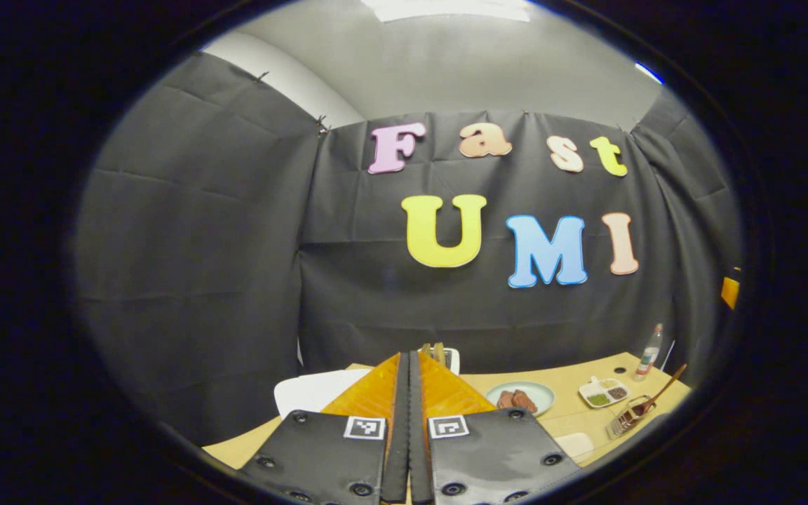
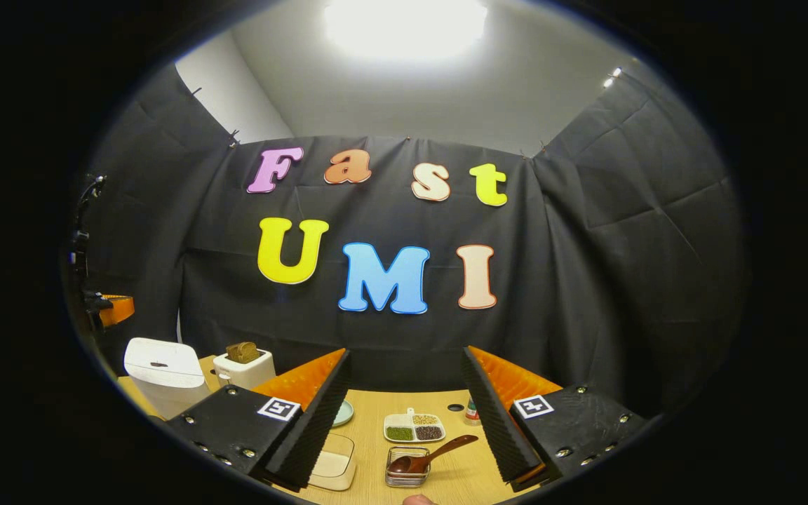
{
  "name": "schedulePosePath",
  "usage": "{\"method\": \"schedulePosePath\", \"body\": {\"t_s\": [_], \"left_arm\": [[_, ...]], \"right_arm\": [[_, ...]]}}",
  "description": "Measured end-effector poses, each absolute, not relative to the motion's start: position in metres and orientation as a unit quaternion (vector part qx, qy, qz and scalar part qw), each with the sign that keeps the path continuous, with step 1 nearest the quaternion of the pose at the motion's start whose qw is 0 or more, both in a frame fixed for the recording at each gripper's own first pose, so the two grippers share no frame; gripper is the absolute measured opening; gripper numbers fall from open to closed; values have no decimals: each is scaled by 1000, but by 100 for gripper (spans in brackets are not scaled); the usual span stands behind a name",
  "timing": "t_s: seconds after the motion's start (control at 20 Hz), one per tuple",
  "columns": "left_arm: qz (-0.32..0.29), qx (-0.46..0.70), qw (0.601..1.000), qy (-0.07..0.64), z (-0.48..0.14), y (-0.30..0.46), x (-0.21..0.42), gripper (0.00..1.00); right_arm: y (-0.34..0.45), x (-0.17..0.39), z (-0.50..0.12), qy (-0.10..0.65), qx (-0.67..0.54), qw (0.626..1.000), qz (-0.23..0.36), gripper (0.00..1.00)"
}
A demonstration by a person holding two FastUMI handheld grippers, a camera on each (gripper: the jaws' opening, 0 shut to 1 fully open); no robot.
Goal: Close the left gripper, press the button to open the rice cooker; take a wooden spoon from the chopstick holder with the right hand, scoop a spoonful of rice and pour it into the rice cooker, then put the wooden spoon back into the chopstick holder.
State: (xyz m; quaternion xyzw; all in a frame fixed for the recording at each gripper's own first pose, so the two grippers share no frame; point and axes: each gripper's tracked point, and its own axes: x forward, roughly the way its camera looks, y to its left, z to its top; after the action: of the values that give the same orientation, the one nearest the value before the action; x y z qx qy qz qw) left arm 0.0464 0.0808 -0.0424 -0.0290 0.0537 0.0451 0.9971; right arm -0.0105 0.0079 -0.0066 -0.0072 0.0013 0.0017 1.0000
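My left gripper [image 1: 409, 356] is shut with nothing between its fingers, held above the near table edge. The white rice cooker [image 1: 313, 390] sits just left of its fingers, lid down; it also stands at the left [image 2: 164, 372]. My right gripper [image 2: 405, 352] is open and empty, well above the table. Between and below its fingers, the wooden spoon [image 2: 435, 451] leans in the wire chopstick holder [image 2: 407, 471]. Spoon and holder [image 1: 637, 412] also appear at the far right. A clear container of rice [image 2: 334, 463] lies beside the left finger.
On the wooden table [image 2: 376, 410] are a toaster with bread [image 2: 243, 365], a pale plate with brown food [image 1: 520, 397], a divided dish of grains [image 2: 414, 426] and a small bottle [image 1: 649, 351]. Black cloth walls close the booth behind and on both sides.
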Motion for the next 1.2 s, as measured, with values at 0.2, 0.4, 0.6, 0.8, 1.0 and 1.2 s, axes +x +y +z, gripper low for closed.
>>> {"method": "schedulePosePath", "body": {"t_s": [0.2,0.4,0.6,0.8,1.0,1.2], "left_arm": [[45,-43,993,96,-82,101,72,8],[42,-59,987,145,-127,113,91,9],[43,-69,977,198,-177,120,103,12],[51,-64,972,221,-201,131,106,9],[51,-60,969,236,-218,128,107,9],[57,-60,968,235,-222,127,103,9]], "right_arm": [[0,-14,-7,5,-13,1000,-14,95],[-3,-19,-11,14,-22,999,-24,95],[-3,-21,-16,22,-28,999,-27,95],[-6,-25,-18,26,-31,999,-32,95],[-12,-26,-21,34,-29,998,-35,95],[-13,-23,-22,38,-20,998,-37,95]]}}
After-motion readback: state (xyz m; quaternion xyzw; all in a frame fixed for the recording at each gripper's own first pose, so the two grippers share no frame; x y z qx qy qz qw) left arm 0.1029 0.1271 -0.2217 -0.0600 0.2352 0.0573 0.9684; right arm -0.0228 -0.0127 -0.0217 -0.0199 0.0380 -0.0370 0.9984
